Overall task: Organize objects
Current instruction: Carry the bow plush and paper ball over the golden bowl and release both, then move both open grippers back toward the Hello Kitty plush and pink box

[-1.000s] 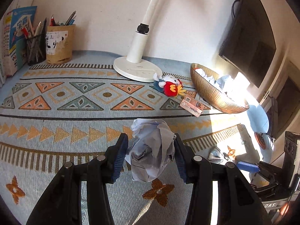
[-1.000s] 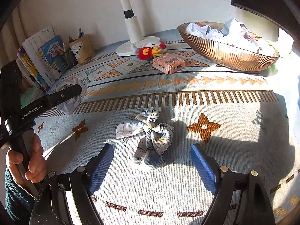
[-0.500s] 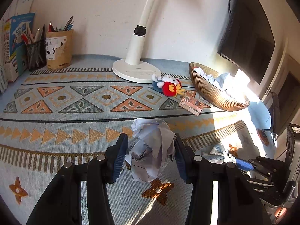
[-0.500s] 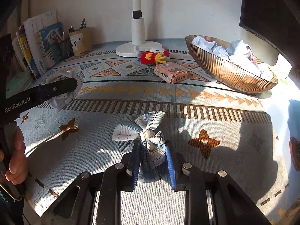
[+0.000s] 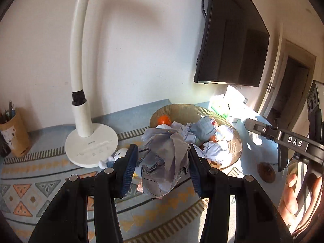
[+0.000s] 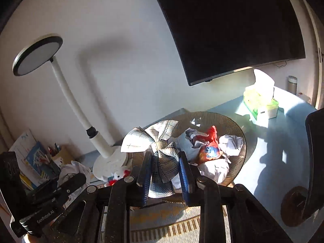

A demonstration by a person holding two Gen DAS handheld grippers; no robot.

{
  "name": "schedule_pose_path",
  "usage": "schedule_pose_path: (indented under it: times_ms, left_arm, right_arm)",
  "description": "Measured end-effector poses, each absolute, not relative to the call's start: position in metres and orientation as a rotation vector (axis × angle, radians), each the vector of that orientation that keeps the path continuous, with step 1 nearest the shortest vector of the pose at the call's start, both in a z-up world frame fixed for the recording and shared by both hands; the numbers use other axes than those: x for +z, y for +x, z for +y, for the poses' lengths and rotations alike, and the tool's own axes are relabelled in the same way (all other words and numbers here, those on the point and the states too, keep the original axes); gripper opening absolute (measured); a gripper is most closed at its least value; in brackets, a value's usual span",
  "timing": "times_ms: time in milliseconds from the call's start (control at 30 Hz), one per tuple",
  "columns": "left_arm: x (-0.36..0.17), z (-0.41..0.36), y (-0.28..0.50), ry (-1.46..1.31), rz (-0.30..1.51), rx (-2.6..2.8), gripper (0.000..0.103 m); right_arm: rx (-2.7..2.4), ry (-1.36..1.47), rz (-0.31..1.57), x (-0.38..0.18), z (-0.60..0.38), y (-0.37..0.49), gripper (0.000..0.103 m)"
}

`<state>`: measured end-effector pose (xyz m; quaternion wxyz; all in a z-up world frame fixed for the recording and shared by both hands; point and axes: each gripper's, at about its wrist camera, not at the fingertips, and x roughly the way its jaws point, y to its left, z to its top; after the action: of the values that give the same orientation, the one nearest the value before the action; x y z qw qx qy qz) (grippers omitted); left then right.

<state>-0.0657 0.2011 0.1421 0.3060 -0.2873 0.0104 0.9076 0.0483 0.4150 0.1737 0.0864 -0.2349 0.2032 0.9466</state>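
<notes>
The left tongs [image 5: 162, 168] are clamping a crumpled paper ball [image 5: 165, 166], holding it in the air in front of the woven basket [image 5: 236, 133], which is already carrying crumpled paper and wrappers. The right tongs [image 6: 165, 174] are pinching a plaid fabric bow [image 6: 160, 151] by its lower tail, its loops flopping above the pads near the basket rim. Both items are looking light and soft; the paper is crushing easily, and the limp bow is probably handling best when gripped at its knot.
</notes>
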Motion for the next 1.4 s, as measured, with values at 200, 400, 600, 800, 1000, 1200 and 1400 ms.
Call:
schedule_pose_path:
  times_ms: [200,400,600,800,1000,1200,1400]
  left_arm:
    - [0.116,0.263,-0.124,-0.805,-0.016,2.353,0.045]
    - [0.093,0.302,-0.149,-0.824,0.023,2.317,0.052]
    - [0.088,0.3,-0.151,-0.83,0.036,2.327,0.091]
    - [0.114,0.257,-0.12,-0.789,0.018,2.367,0.091]
    - [0.153,0.183,-0.073,-0.737,-0.051,2.447,0.095]
    - [0.155,0.091,-0.022,-0.67,-0.179,2.561,0.103]
    - [0.081,0.047,-0.021,-0.885,-0.186,2.71,0.102]
  right_arm:
    - [2.69,-0.674,0.65,0.176,0.458,-0.024,0.024]
    - [2.653,-0.681,0.681,0.162,0.474,-0.061,0.031]
    - [2.66,-0.763,0.66,0.152,0.482,-0.068,0.045]
    - [2.692,-0.733,0.605,0.168,0.461,-0.021,0.046]
    - [2.825,-0.712,0.556,0.195,0.406,0.036,0.065]
    - [3.009,-0.759,0.697,0.181,0.353,0.088,0.078]
    - [2.97,-0.987,0.628,0.105,0.31,0.084,0.085]
